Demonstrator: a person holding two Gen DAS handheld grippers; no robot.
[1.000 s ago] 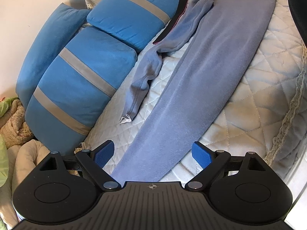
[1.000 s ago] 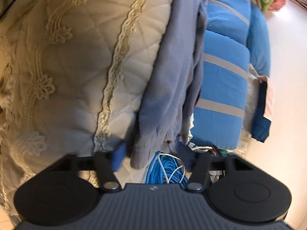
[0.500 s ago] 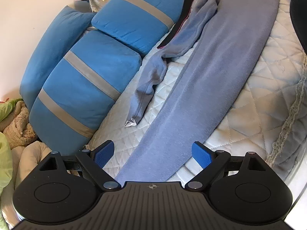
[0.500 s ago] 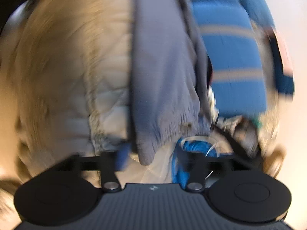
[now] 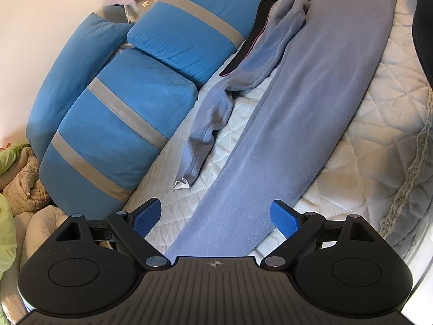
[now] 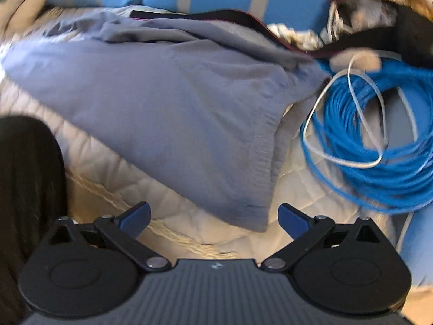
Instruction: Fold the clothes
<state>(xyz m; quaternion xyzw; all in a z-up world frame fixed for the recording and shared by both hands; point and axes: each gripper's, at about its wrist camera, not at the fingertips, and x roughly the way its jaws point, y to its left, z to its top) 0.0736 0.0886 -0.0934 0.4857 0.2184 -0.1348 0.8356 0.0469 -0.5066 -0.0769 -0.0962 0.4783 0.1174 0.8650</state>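
Observation:
A pair of grey-blue trousers (image 5: 292, 113) lies stretched across the white quilted bed (image 5: 379, 135). One leg runs straight toward the left wrist camera; the other leg (image 5: 205, 132) lies crumpled beside it. My left gripper (image 5: 215, 214) hovers open over the straight leg's end, its pads clear of the cloth. In the right wrist view the trousers' waist end (image 6: 173, 113) lies flat on the quilt. My right gripper (image 6: 213, 216) is above its corner, the jaws opening wide, nothing pressed between the pads.
Blue cushions with grey stripes (image 5: 121, 113) line the far side of the bed. A coil of blue cable (image 6: 379, 140) with a white cord lies right of the waist. A dark garment (image 6: 243, 16) lies behind the trousers. A person's dark clothing (image 6: 27, 178) fills the left edge.
My right gripper let go of the trousers' waist, opened wide, rose and rolled about a quarter turn. The left gripper stayed open and nearly still.

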